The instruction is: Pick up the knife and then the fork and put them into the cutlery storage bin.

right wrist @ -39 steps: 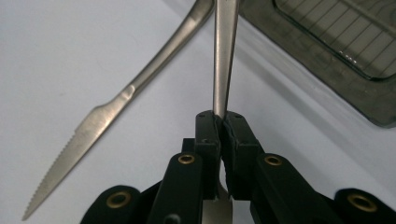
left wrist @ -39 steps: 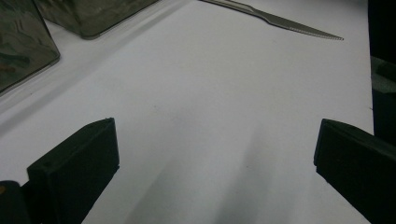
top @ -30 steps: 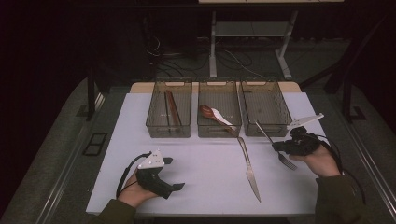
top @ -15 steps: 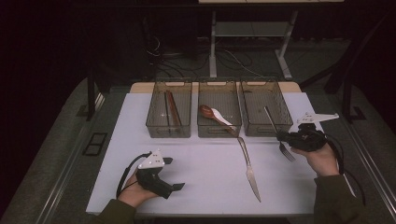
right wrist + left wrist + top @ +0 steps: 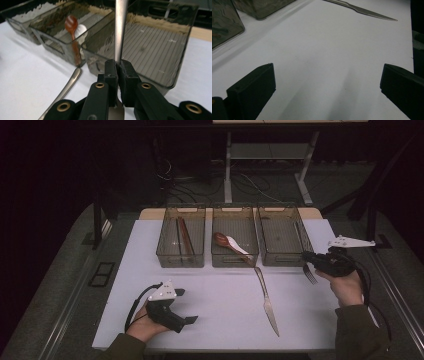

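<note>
Right claw [image 5: 119, 65] pinching fork [image 5: 121, 27] by the handle, jaws pressed on the metal; handle pointing up and away over the near wall of the right bin [image 5: 160, 37]. In the high view, fork head [image 5: 310, 274] hanging below the claw, just outside the right bin's near right corner, off the tabletop [image 5: 220, 295].

Left claw [image 5: 186, 306] spread wide, nothing between the jaws, resting low on the tabletop near the front edge.

Knife [image 5: 266, 301] lying loose on the tabletop between the two hands, handle end touching or just beside the middle bin's front wall; cannot tell which.

Progress, judged: sorting partly done. Fork lifted but not yet in a bin; knife untouched. Left: drop fork, then fetch knife.

Count: three bins in a row. Left bin [image 5: 170, 251] with brown sticks, probably chopsticks, number unclear. Middle bin [image 5: 222, 261] with two spoons, one brown [image 5: 220, 239], one white [image 5: 236, 245]. Right bin looks empty. One fork, one knife.
</note>
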### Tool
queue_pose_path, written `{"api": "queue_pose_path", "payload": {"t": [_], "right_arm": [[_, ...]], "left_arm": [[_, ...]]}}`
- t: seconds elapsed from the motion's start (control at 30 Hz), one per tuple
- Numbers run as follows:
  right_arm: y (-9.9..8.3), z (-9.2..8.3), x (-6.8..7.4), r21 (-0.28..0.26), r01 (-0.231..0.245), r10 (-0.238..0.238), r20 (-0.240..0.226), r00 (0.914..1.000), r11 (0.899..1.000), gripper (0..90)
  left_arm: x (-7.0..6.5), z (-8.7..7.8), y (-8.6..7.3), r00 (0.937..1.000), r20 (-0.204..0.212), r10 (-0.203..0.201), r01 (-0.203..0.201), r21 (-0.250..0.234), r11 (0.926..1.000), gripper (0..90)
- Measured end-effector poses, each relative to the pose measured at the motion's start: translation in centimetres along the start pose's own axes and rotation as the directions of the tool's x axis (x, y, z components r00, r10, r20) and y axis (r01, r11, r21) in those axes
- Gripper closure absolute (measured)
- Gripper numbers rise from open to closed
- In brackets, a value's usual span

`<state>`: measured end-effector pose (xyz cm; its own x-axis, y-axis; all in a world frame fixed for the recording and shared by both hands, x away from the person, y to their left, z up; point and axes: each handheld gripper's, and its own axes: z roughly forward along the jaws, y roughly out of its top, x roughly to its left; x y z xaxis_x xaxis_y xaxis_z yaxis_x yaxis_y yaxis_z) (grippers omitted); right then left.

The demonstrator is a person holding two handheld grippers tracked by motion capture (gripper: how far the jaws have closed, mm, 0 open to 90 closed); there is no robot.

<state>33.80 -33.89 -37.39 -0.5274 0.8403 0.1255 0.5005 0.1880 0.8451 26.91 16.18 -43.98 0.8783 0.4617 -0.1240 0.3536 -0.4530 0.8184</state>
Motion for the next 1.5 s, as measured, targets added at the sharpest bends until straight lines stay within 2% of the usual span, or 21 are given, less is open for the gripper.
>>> {"api": "queue_pose_path", "payload": {"t": [0.17, 0.33, 0.43, 0.67, 1.03, 1.2, 1.37, 1.5], "right_arm": [[0.6, -0.2, -0.5, -0.04, -0.017, 0.018, 0.017, 0.9997, 0.999, 85.1], [1.5, 0.0, -0.9, -0.062, -0.011, 0.013, 0.037, 0.9992, 0.998, 85.1], [2.4, 0.3, -1.2, -0.082, -0.02, 0.024, 0.045, 0.9987, 0.996, 85.1], [4.8, 1.5, -2.1, -0.09, -0.018, 0.025, 0.077, 0.9967, 0.996, 85.3], [6.9, 5.1, -3.7, -0.058, -0.019, 0.025, 0.104, 0.9943, 0.998, 85.3], [6.8, 6.9, -4.7, -0.031, -0.036, 0.039, 0.11, 0.9932, 0.999, 85.3], [6.0, 8.7, -4.9, 0.019, -0.047, 0.044, 0.131, 0.9904, 0.999, 85.2], [5.7, 9.5, -4.8, 0.043, -0.04, 0.034, 0.128, 0.9912, 0.998, 85.2]], "left_arm": [[0.0, 0.0, 0.0, 1.0, 0.0, 0.0, 0.0, 0.001, 1.0, 0.0], [0.1, 0.1, 0.0, 1.0, 0.0, 0.003, -0.003, 0.004, 1.0, 0.0], [0.1, 0.1, 0.0, 1.0, 0.0, 0.002, -0.002, 0.003, 1.0, 0.0], [0.1, 0.0, 0.0, 1.0, 0.001, -0.002, 0.002, -0.003, 1.0, 0.0], [0.1, -0.1, 0.0, 1.0, 0.005, -0.004, 0.004, -0.007, 1.0, 0.0], [0.1, -0.1, 0.0, 1.0, 0.006, -0.007, 0.007, -0.011, 0.9999, 0.0], [0.1, -0.1, 0.0, 0.9999, 0.007, -0.008, 0.008, -0.012, 0.9999, 0.0], [0.1, -0.1, 0.0, 1.0, 0.008, -0.006, 0.006, -0.012, 0.9999, 0.0]]}}
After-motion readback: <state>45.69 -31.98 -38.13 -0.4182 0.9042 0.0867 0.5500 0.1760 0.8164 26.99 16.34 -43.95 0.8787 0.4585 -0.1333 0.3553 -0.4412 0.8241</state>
